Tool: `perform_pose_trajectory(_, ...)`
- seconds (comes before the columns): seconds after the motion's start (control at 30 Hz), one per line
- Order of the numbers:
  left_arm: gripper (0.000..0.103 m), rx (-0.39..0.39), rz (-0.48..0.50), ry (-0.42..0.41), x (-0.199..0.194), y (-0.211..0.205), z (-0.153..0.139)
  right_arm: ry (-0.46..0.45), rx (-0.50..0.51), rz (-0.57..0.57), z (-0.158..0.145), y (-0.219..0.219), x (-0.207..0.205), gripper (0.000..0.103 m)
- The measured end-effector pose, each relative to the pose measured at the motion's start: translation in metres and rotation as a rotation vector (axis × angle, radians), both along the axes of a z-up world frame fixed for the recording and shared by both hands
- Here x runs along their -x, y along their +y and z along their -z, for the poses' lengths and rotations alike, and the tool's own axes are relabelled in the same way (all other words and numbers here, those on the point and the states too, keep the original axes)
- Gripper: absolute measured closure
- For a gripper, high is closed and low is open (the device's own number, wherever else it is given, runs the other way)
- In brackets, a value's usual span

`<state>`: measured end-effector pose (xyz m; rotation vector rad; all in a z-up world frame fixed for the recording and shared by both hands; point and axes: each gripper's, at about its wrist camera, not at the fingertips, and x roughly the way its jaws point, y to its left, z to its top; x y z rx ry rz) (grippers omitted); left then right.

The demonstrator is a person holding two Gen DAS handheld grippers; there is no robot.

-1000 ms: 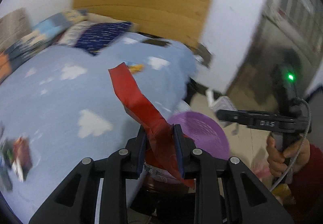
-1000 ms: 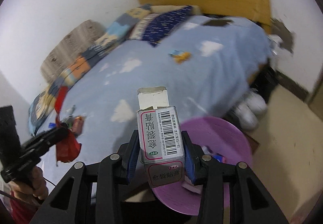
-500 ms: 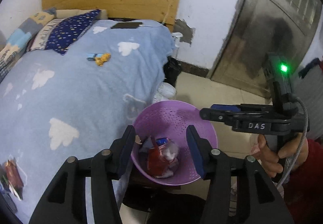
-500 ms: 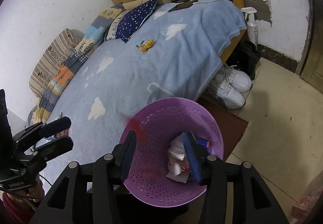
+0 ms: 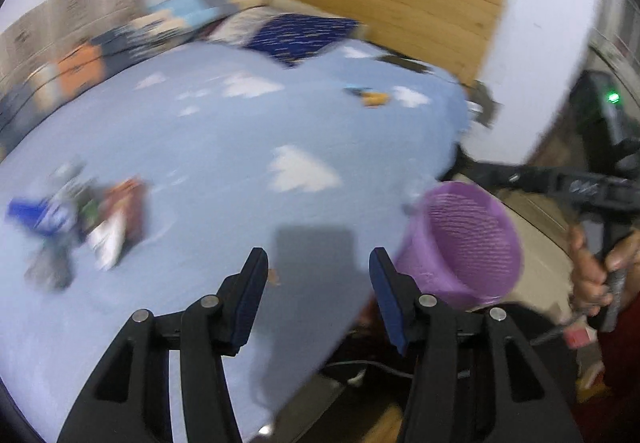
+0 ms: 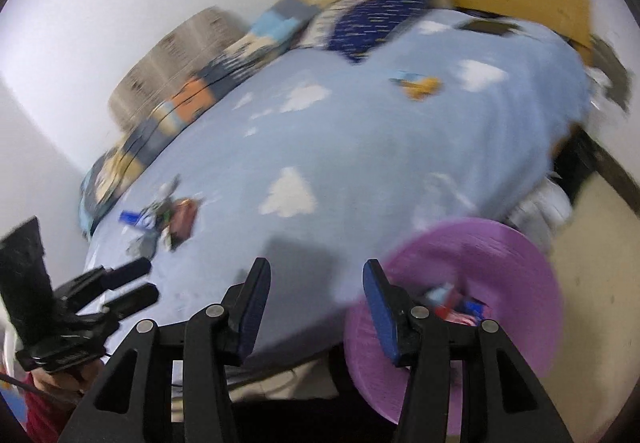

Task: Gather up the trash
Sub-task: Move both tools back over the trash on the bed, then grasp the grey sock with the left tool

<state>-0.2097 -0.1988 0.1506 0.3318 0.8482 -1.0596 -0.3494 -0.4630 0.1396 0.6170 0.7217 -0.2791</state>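
trash [image 5: 92, 219] lay in a small pile on the bed [image 5: 224, 147]. both tools, left [image 5: 318, 297] and right [image 6: 316, 301], were released and empty; go slowly and grab one piece.

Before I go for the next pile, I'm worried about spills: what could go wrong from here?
1. The basket stands right at the bed's edge beside the right claw; a careless swing could knock it and tip the wrappers inside.
2. The pile is mixed loose pieces; an open claw may catch one and scatter the rest.
3. Both views are blurred, so the left claw could be poorly aimed.
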Motion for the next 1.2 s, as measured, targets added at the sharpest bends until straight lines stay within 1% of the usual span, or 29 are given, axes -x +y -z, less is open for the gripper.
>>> perform_pose_trajectory(0.13,0.051,0.016,-0.155,0.028,-0.046,0.058,0.007,0.003,0.030,-0.118,-0.012,0.039,-0.053,0.052)
perform_pose_trajectory(0.2,0.050,0.029,-0.263,0.040,-0.074,0.089,0.010,0.002,0.027,-0.175,-0.016,0.057,-0.078,0.052)
perform_pose_trajectory(0.3,0.048,0.057,-0.432,0.063,-0.119,0.135,0.015,0.011,0.002,-0.252,-0.018,0.089,-0.120,0.052)
perform_pose_trajectory(0.37,0.048,0.048,-0.548,0.069,-0.146,0.158,0.022,0.021,-0.013,-0.301,-0.017,0.110,-0.147,0.052)
perform_pose_trajectory(0.43,0.048,0.086,-0.632,0.119,-0.175,0.179,0.030,0.033,-0.043,-0.338,-0.014,0.128,-0.174,0.052)
perform_pose_trajectory(0.47,0.048,0.096,-0.656,0.134,-0.185,0.186,0.033,0.041,-0.061,-0.358,-0.011,0.137,-0.189,0.052)
perform_pose_trajectory(0.53,0.048,0.117,-0.675,0.154,-0.203,0.188,0.040,0.062,-0.081,-0.369,-0.005,0.148,-0.209,0.052)
perform_pose_trajectory(0.6,0.048,0.120,-0.684,0.180,-0.219,0.185,0.048,0.074,-0.115,-0.365,0.003,0.156,-0.227,0.052)
perform_pose_trajectory(0.67,0.048,0.135,-0.681,0.217,-0.230,0.179,0.057,0.072,-0.129,-0.360,0.007,0.161,-0.237,0.052)
perform_pose_trajectory(0.77,0.048,0.114,-0.683,0.231,-0.251,0.166,0.074,0.067,-0.127,-0.360,0.016,0.165,-0.240,0.052)
perform_pose_trajectory(0.87,0.049,0.089,-0.709,0.253,-0.263,0.160,0.091,0.083,-0.158,-0.354,0.026,0.158,-0.244,0.052)
perform_pose_trajectory(0.9,0.061,0.084,-0.711,0.251,-0.265,0.159,0.096,0.084,-0.167,-0.347,0.030,0.155,-0.247,0.052)
perform_pose_trajectory(0.93,0.076,0.073,-0.714,0.243,-0.265,0.158,0.099,0.084,-0.168,-0.341,0.031,0.154,-0.249,0.052)
perform_pose_trajectory(1.03,0.084,0.075,-0.715,0.231,-0.259,0.162,0.097,0.083,-0.176,-0.342,0.037,0.152,-0.263,0.052)
perform_pose_trajectory(1.1,0.086,0.072,-0.721,0.214,-0.252,0.169,0.091,0.086,-0.179,-0.347,0.042,0.153,-0.276,0.052)
perform_pose_trajectory(1.2,0.086,0.076,-0.720,0.187,-0.239,0.181,0.076,0.124,-0.174,-0.352,0.057,0.157,-0.299,0.052)
